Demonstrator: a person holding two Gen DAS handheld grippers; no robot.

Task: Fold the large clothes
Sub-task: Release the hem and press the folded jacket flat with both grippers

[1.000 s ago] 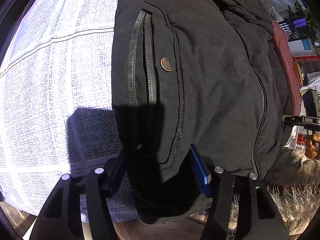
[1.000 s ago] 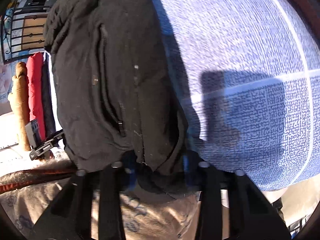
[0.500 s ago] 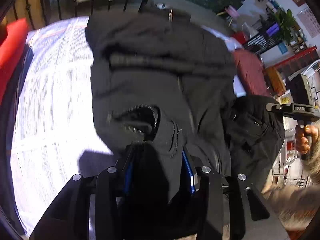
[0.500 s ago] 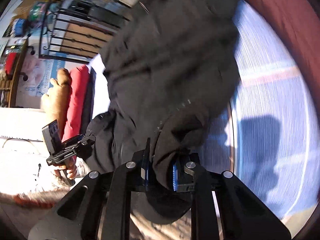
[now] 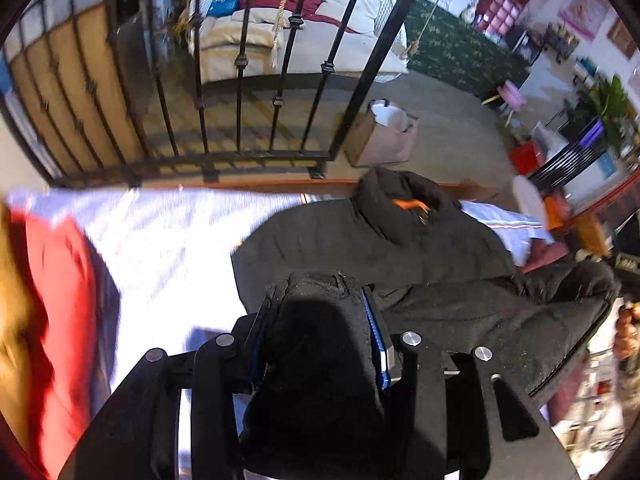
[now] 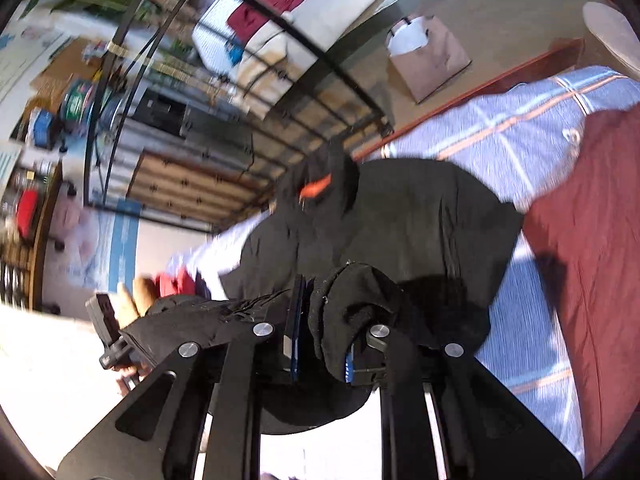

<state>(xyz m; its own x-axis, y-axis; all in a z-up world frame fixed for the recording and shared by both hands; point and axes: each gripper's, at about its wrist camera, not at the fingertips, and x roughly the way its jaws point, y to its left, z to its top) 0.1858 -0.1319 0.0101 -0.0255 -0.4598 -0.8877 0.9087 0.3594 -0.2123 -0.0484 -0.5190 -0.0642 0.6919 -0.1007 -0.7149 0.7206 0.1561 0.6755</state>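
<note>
A large black jacket [image 5: 400, 248] lies on a bed with a blue-white checked sheet [image 5: 168, 248]; an orange tag shows inside its collar [image 5: 408, 204]. My left gripper [image 5: 316, 332] is shut on a thick bunch of the jacket's hem and holds it lifted over the body. In the right wrist view the jacket [image 6: 408, 216] spreads ahead with its collar far. My right gripper [image 6: 324, 336] is shut on the other hem corner, fabric draped over its right finger. The other gripper [image 6: 106, 324] shows at left, with the hem stretched between the two.
A red garment [image 5: 64, 304] lies on the sheet at left, a dark red one [image 6: 592, 248] at right. A black metal bed frame [image 5: 240, 92] stands at the far edge. A brown paper bag [image 5: 384, 136] sits on the floor beyond.
Both grippers closed on the jacket's lower edge and lifted it up and forward toward the collar. The views tilted from looking down at the fabric to looking across the bed.
</note>
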